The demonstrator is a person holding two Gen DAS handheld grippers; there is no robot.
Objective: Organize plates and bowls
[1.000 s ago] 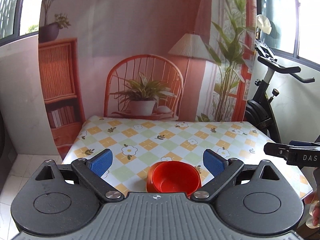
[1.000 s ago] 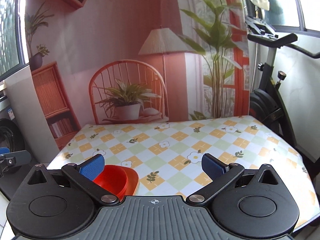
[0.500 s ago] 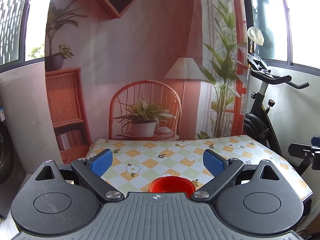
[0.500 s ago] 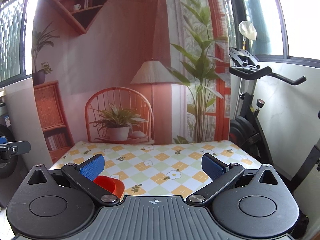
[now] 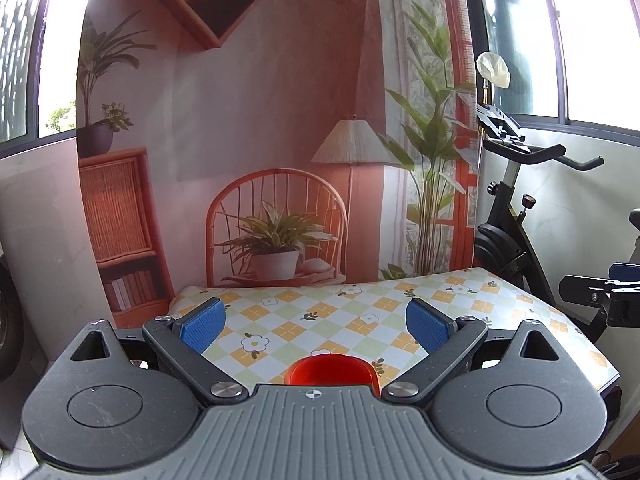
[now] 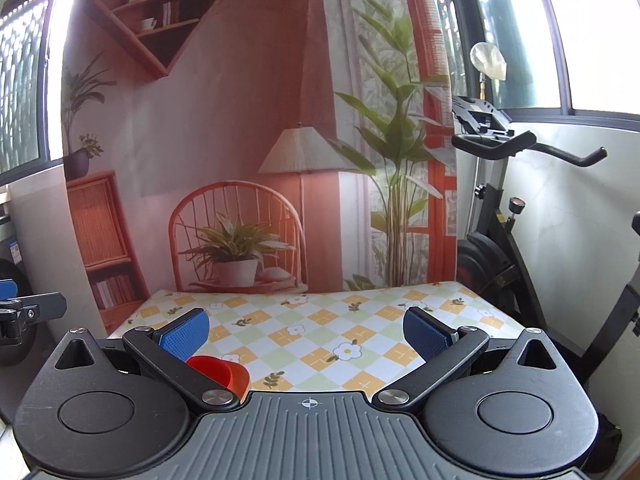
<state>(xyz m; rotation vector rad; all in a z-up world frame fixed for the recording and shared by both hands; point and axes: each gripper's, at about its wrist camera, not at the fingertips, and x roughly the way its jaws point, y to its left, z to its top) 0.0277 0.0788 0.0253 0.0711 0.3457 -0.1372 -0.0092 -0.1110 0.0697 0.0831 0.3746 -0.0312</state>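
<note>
A red bowl sits near the front edge of the checked tablecloth, on an orange plate whose rim shows at its right. My left gripper is open, held back from the table and above the bowl, with nothing between its blue pads. In the right wrist view the red bowl and the orange plate lie at lower left, partly hidden by the left finger. My right gripper is open and empty, also pulled back from the table.
A printed room backdrop hangs behind the table. An exercise bike stands at the right, close to the table's far right corner. The other gripper's tip shows at the right edge, and at the left edge in the right view.
Both grippers have drawn back and up from the table, so the bowl and tablecloth look smaller and lower. Both stayed open. The bowl and plate have not moved.
</note>
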